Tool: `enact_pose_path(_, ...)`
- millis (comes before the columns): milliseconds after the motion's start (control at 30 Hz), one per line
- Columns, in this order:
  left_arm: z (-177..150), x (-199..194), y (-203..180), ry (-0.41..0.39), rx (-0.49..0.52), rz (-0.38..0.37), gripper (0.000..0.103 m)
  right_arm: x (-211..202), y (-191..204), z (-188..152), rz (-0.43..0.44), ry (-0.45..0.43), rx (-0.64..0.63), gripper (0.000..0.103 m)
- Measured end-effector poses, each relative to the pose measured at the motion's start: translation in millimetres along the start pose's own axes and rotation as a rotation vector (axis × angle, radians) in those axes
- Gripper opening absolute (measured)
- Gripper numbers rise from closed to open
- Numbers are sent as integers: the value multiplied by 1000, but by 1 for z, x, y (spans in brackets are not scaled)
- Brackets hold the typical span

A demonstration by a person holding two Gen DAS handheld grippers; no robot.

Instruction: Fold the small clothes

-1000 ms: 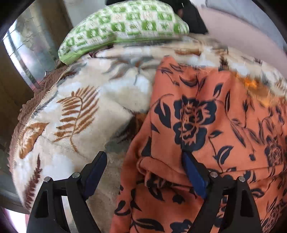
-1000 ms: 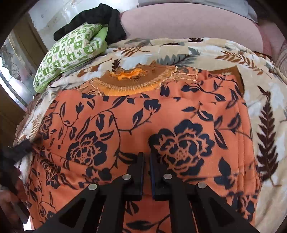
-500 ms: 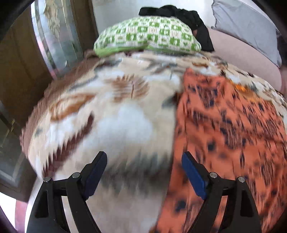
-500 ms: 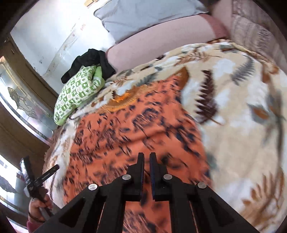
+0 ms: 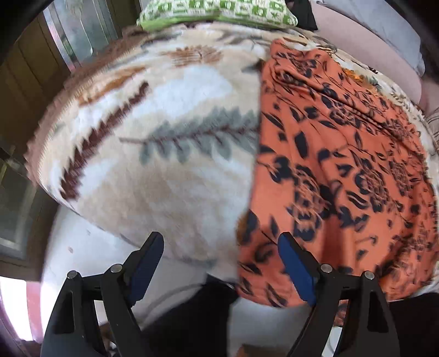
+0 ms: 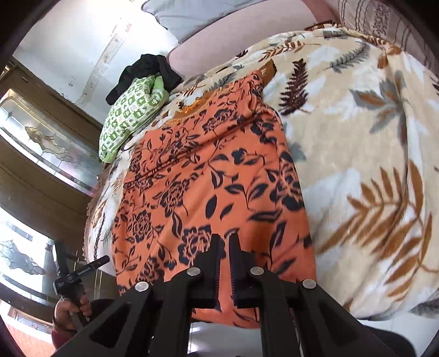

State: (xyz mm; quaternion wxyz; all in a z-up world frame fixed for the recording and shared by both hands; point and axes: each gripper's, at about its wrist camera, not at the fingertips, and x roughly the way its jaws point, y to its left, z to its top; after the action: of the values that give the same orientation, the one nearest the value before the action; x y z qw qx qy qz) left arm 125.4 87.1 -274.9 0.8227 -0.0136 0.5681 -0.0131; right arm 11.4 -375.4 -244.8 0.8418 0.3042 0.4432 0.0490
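An orange garment with dark blue flowers [image 5: 343, 170] lies spread flat on a leaf-print blanket [image 5: 164, 153]; it also shows in the right wrist view [image 6: 208, 186], its near hem hanging over the bed's front edge. My left gripper [image 5: 219, 247] is open and empty, held off the bed's near edge, left of the garment's near corner. My right gripper [image 6: 224, 247] has its jaws almost closed with a thin gap, above the garment's near hem, and nothing shows between them. The left gripper also shows in the right wrist view [image 6: 79, 272], held in a hand.
A green-and-white checked pillow [image 6: 131, 112] and a black cloth [image 6: 145, 68] lie at the head of the bed. A pink headboard [image 6: 233, 33] and grey pillow [image 6: 192, 13] stand behind. Wooden glass-panelled doors [image 6: 41, 142] stand to the left.
Both grippers have pulled back from the garment toward the bed's near edge. The right gripper has stayed shut and the left has stayed open. The garment lies unchanged.
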Motion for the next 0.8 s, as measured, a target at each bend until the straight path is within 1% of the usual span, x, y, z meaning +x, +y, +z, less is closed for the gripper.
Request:
enact_pose_path(33,-2,-1,-2,11,-9,-41,86,0,-3,-2,3,4,8,8)
enact_pose_path(100,-7,-2,-10,25,2,-84,86,-1,-7,-5,19,10,27,8)
enact_pose_path(233,-18,5,-26,45,45,-54,86,-6,-14,-6,33,4,55,8)
enact_pose_path(267,-19,9,-28,55,46,-44,86,-8,-16,-6,34,2,61,10)
enact_pose_path(333,-22,17,-31,64,42,-20,86,-11,-20,-8,41,-4,75,22)
enact_pose_path(367,-24,19,-32,58,41,-10,86,-12,-22,-9,50,-9,85,46)
enact_pose_path(400,-25,22,-31,53,37,0,84,-13,-25,-10,64,-14,101,76)
enact_pose_path(433,-25,23,-29,48,23,-8,84,-16,-27,-13,83,-30,129,78)
enact_pose_path(467,-25,23,-26,40,4,-34,81,-19,-31,-15,97,-54,150,78)
enact_pose_path(500,-25,22,-25,33,-12,-70,66,-20,-32,-16,104,-63,154,78)
enact_pose_path(533,-24,22,-25,35,-14,-93,48,-21,-35,-16,107,-72,158,78)
enact_pose_path(567,-23,23,-25,41,-11,-119,44,-22,-37,-16,106,-78,166,78)
enact_pose_path(667,-23,23,-30,34,7,-128,39,-21,-47,-14,110,-91,200,78)
enact_pose_path(700,-23,22,-30,33,1,-140,34,-20,-51,-14,101,-94,212,78)
enact_pose_path(733,-24,21,-30,31,-6,-146,27,-19,-53,-14,91,-95,222,78)
enact_pose_path(800,-26,16,-31,26,-14,-152,22,-17,-55,-13,103,-90,228,78)
